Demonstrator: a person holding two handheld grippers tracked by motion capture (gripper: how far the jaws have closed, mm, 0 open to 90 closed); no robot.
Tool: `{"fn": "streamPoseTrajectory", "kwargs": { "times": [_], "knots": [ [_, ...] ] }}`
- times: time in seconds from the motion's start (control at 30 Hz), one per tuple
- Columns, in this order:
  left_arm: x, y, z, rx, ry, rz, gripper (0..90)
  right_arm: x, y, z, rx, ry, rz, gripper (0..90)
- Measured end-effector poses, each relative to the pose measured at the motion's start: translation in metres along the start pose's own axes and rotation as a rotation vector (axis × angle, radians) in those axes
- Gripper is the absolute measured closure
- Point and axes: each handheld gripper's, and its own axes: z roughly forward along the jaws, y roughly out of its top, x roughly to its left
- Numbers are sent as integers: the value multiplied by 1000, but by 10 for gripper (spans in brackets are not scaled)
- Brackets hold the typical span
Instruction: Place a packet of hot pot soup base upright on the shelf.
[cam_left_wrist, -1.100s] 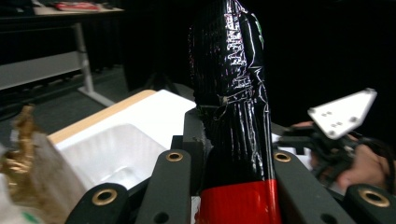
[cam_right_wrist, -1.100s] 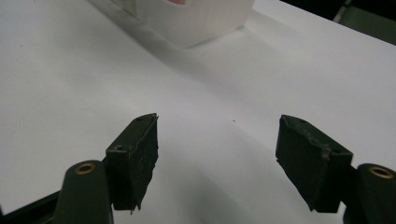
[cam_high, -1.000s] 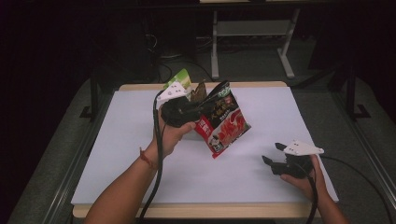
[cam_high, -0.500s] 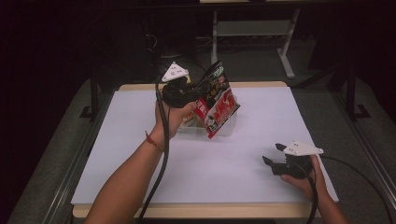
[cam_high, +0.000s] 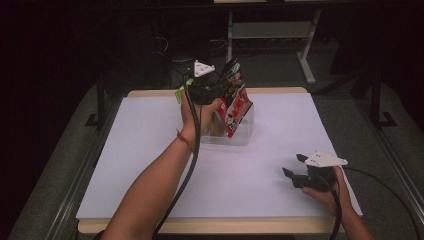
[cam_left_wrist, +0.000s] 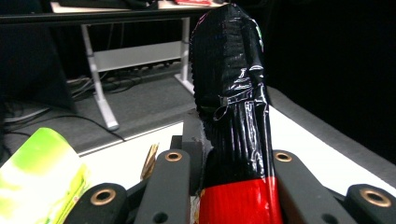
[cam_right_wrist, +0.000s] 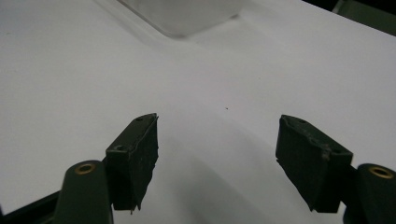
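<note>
Left gripper (cam_high: 220, 89) held up over the far middle of the white table (cam_high: 150, 150), jaws clamped on a red-and-black snack packet (cam_high: 236, 102). Packet hangs upright, slightly tilted, its lower end inside or just at the rim of a clear plastic container (cam_high: 240, 135) sitting on the table near the far edge; cannot tell whether the packet touches the container floor. In the left gripper view the packet (cam_left_wrist: 233, 116) stands between the two black jaws, red band low, glossy black crinkled top with a serrated edge rising above; both jaws press its sides. A lime-green packet (cam_left_wrist: 42, 182) shows at lower left of that view, close beside the gripper; in the high view a bit of the same green (cam_high: 179, 94) peeks out just left of the left hand (cam_high: 197, 112), at the container's far-left side. Something tan and thin stands just behind the jaws in the left gripper view, too small to identify. Right gripper (cam_high: 295, 167) rests low at the near right of the table, well apart from the container, held by the right hand (cam_high: 325, 190), with its grey three-cornered plate on top. Its jaws stand wide apart with nothing between them; the right gripper view shows bare white table (cam_right_wrist: 210, 93) in the gap and a corner of the clear container (cam_right_wrist: 182, 16) at the top, blurred. Cables trail from both grippers back toward the near edge.
</note>
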Motion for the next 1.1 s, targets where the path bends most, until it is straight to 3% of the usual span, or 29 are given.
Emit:
{"fn": "streamPoseTrajectory", "kwargs": {
  "times": [0.23, 0.57, 0.73, 0.93, 1.0, 1.07, 1.1],
  "knots": [
    [-4, -11, 19, 13, 41, 16, 764, 0, 1, -2, -5, -5, -5, 292],
    [-2, -26, 23, 7, 17, 18, 755, 1, 0, -1, 3, -9, -7, 293],
    [-10, -29, 23, 2, -9, 82, 747, 2, 1, 0, 2, -4, -12, 293],
    [-19, -31, 28, -8, -40, 107, 733, 3, 0, 0, 6, -5, -11, 293],
    [-23, -32, 31, -2, -53, 130, 727, 3, 0, 1, 10, -1, -10, 293],
    [-25, -35, 38, 43, -49, 144, 725, 2, 0, 2, 10, 0, -8, 293],
    [-23, -39, 42, 51, -59, 125, 722, 2, 0, 2, 12, 0, -7, 293]
  ]
}}
